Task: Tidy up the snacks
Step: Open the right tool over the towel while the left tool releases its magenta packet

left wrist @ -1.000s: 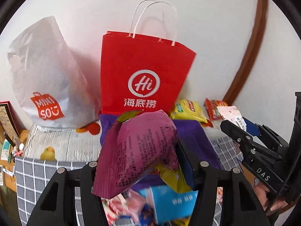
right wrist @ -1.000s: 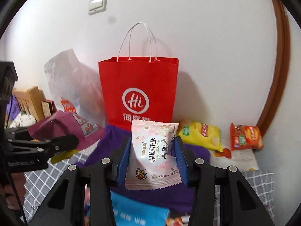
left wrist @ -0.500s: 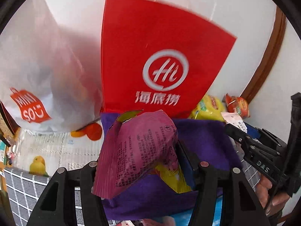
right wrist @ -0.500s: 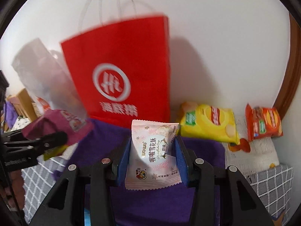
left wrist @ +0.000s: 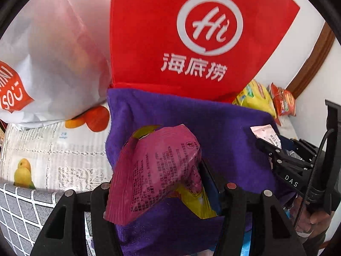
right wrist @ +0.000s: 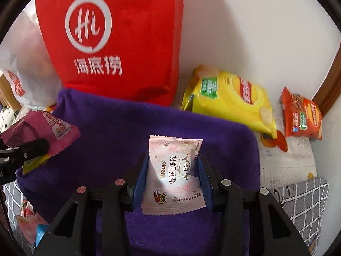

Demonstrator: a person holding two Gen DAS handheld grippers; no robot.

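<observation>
My left gripper (left wrist: 162, 183) is shut on a magenta snack packet (left wrist: 157, 170) with a yellow packet (left wrist: 194, 202) behind it, held above a purple cloth (left wrist: 223, 125). My right gripper (right wrist: 172, 175) is shut on a pale pink snack packet (right wrist: 172, 177) over the same cloth (right wrist: 119, 128). A red paper bag (left wrist: 191, 42) stands upright just beyond the cloth; it also shows in the right wrist view (right wrist: 119, 38). The right gripper (left wrist: 277, 151) shows at the right of the left view, and the left gripper (right wrist: 25, 151) at the left of the right view.
A white plastic bag (left wrist: 53, 64) stands left of the red bag. A yellow chip bag (right wrist: 230, 102) and an orange packet (right wrist: 302, 115) lie by the wall at the right. More snacks (right wrist: 27, 224) lie at lower left. A grey checked cover (right wrist: 302, 209) spreads below.
Both grippers have moved forward toward the red bag, which now fills much more of both views. Each still holds its packet.
</observation>
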